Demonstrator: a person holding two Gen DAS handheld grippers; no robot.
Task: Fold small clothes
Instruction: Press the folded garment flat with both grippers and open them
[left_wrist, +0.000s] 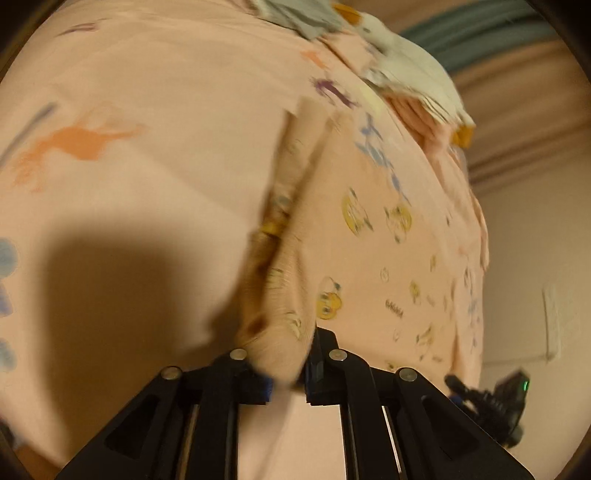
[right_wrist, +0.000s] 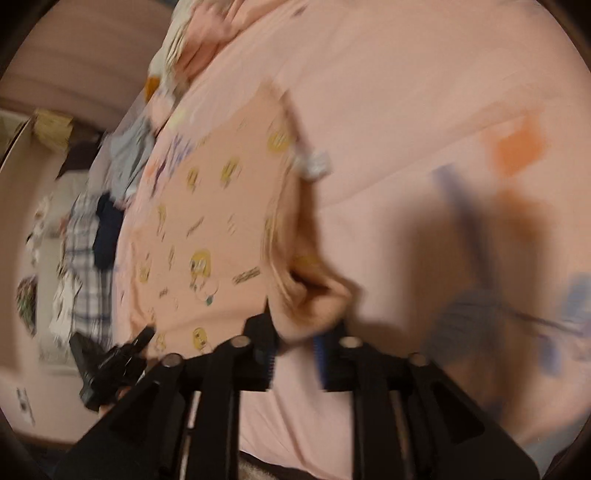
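Peach-pink small garment (left_wrist: 369, 258), printed with yellow cartoon faces, small dark squiggles and a blue-violet figure near its top. Pale pink bed sheet (left_wrist: 166, 74) beneath, scattered with orange, blue and purple animal prints. Black tongs (left_wrist: 288, 373) with blue pads (right_wrist: 321, 354). White and grey clothes with mustard-yellow trim (left_wrist: 406, 70) heaped at the far edge. Blue-and-white plaid cloth (right_wrist: 86, 258) beside a navy piece (right_wrist: 107, 236).

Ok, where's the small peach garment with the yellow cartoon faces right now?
The peach garment lies on the pink sheet, a bunched edge pinched in the left gripper and another between the right gripper's fingers.
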